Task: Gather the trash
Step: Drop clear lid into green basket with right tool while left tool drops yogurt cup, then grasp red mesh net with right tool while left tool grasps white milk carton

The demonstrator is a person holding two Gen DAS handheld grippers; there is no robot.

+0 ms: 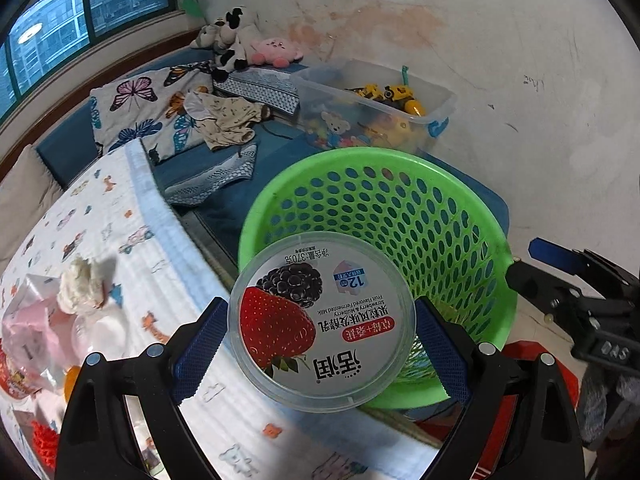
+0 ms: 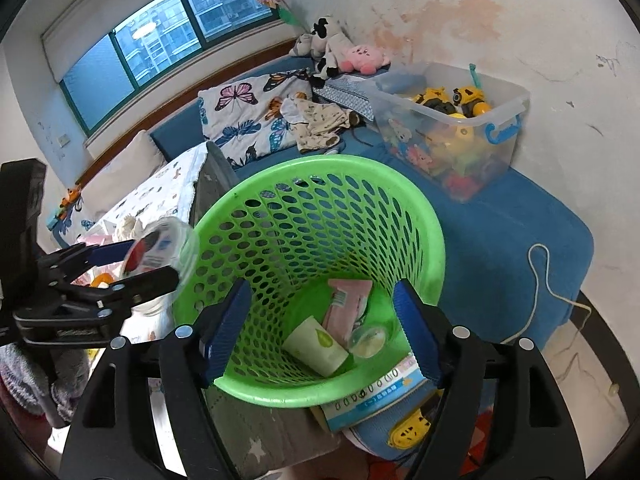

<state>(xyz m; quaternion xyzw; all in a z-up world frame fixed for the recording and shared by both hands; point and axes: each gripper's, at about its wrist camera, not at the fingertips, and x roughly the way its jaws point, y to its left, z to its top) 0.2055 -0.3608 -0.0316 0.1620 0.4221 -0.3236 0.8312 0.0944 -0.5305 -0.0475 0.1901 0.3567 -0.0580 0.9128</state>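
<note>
Beside the bed, the green basket [image 1: 400, 216] stands just beyond the yogurt tub [image 1: 322, 322] clamped lid-up in the left gripper [image 1: 320, 344], at its near rim, while the right gripper [image 2: 320, 328] hangs empty, jaws wide, over the basket's mouth.

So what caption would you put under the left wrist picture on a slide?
Left gripper clamps a strawberry yogurt tub before the green basket.
</note>
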